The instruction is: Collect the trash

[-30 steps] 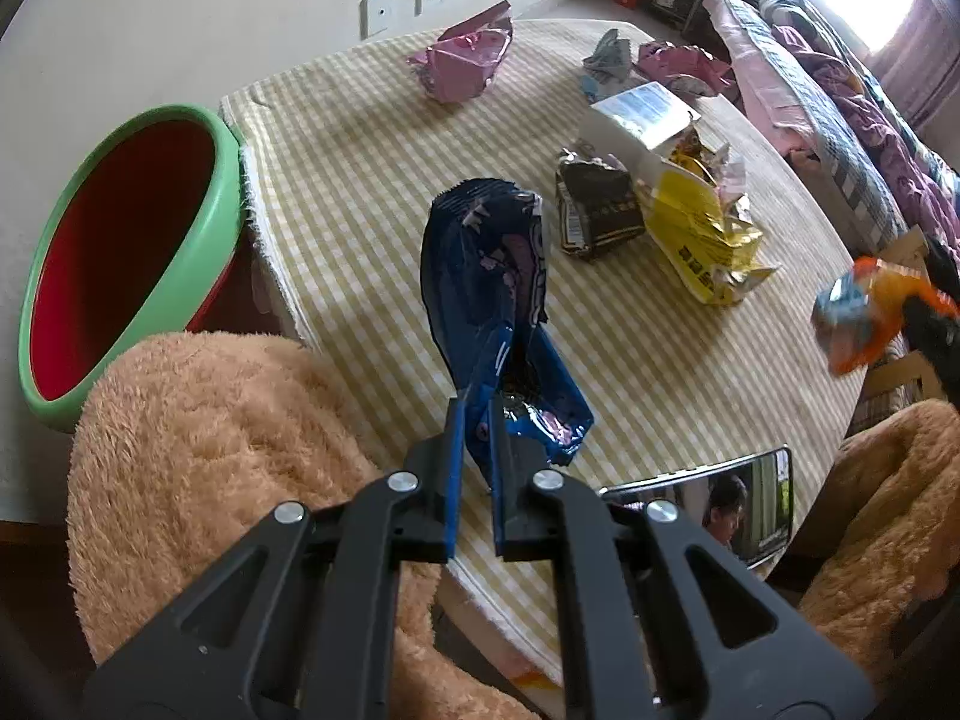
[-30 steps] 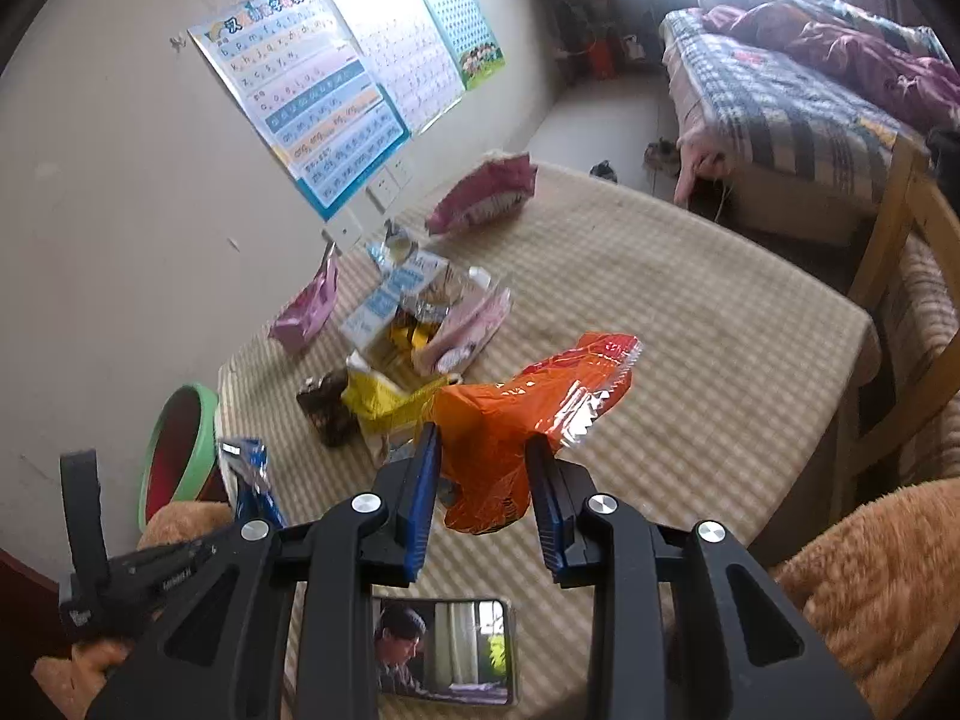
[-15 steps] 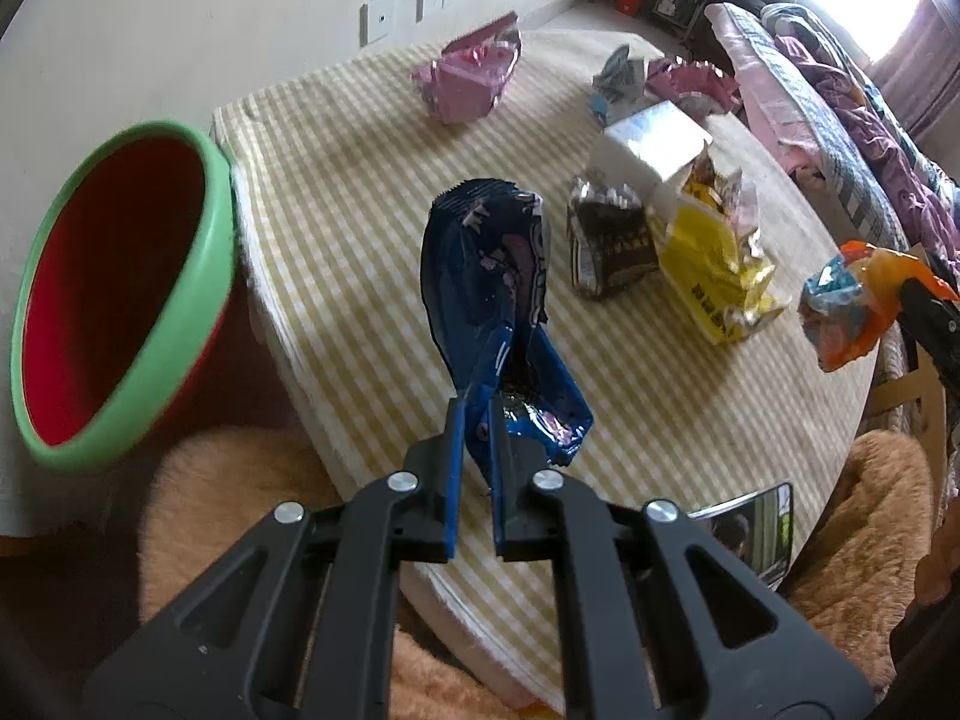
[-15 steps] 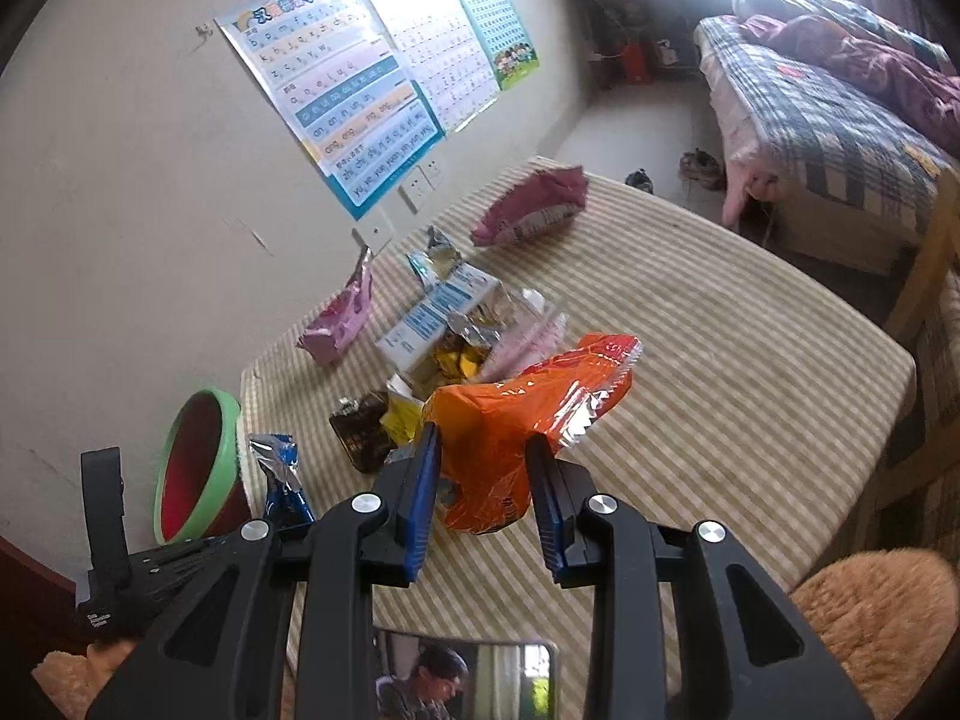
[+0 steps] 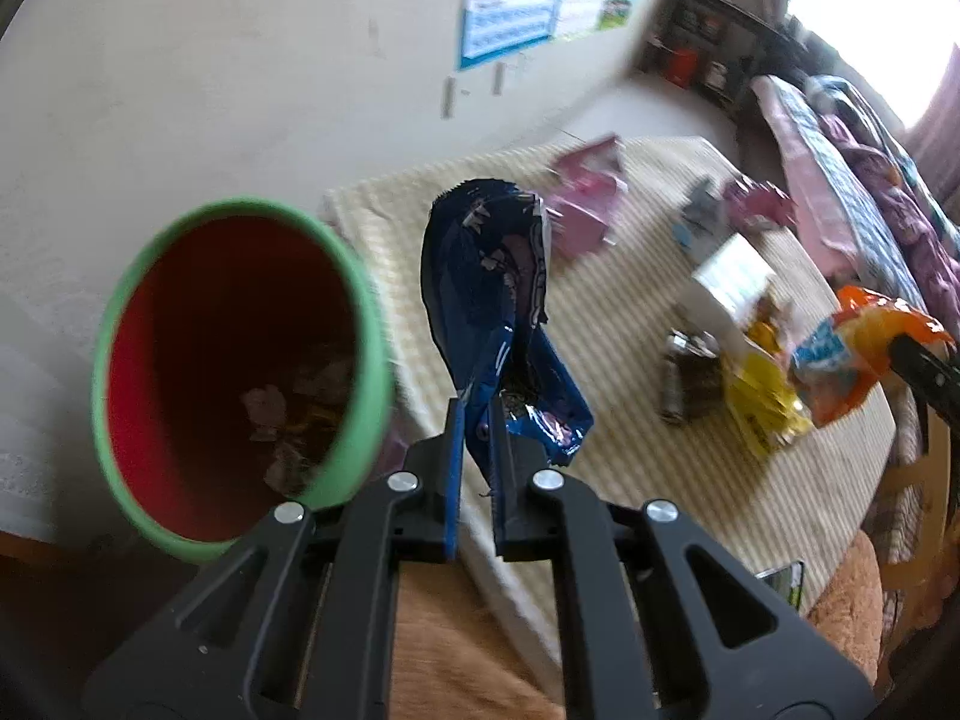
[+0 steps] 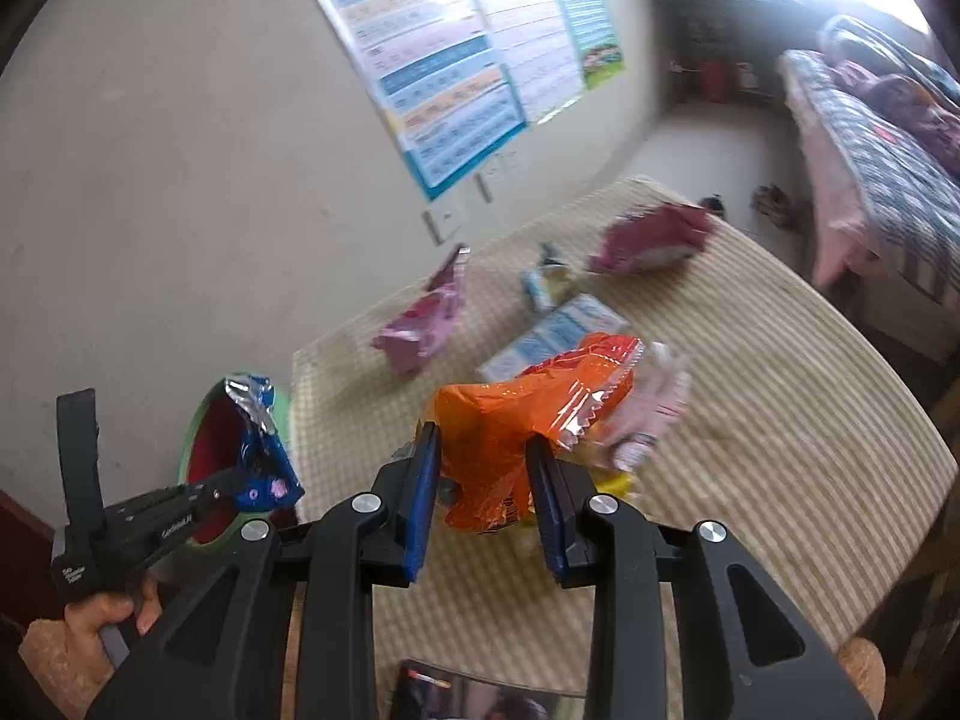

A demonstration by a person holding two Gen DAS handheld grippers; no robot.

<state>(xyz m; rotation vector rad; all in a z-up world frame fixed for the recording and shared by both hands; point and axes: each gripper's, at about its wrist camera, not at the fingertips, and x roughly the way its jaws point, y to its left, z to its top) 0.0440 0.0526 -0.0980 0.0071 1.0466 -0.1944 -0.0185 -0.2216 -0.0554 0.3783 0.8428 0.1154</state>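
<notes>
My left gripper (image 5: 477, 420) is shut on a blue snack bag (image 5: 492, 276) and holds it in the air just right of a green bin with a red inside (image 5: 234, 360). The bin holds some crumpled trash at its bottom. My right gripper (image 6: 483, 474) is shut on an orange snack bag (image 6: 528, 414) above the checked table (image 6: 750, 420). The right wrist view also shows the left gripper (image 6: 240, 489), the blue bag (image 6: 261, 450) and the bin (image 6: 207, 450) at the table's left end.
More wrappers lie on the table: a pink bag (image 6: 426, 324), a dark pink bag (image 6: 648, 237), a white carton (image 6: 555, 333), a yellow wrapper (image 5: 762, 396) and a dark wrapper (image 5: 687, 378). A phone (image 6: 480, 696) lies at the near edge. A bed (image 6: 888, 138) stands at right.
My left gripper has swung left with the blue bag, off the table's middle to beside the bin's mouth. My right gripper, holding the orange bag, has moved left along the table.
</notes>
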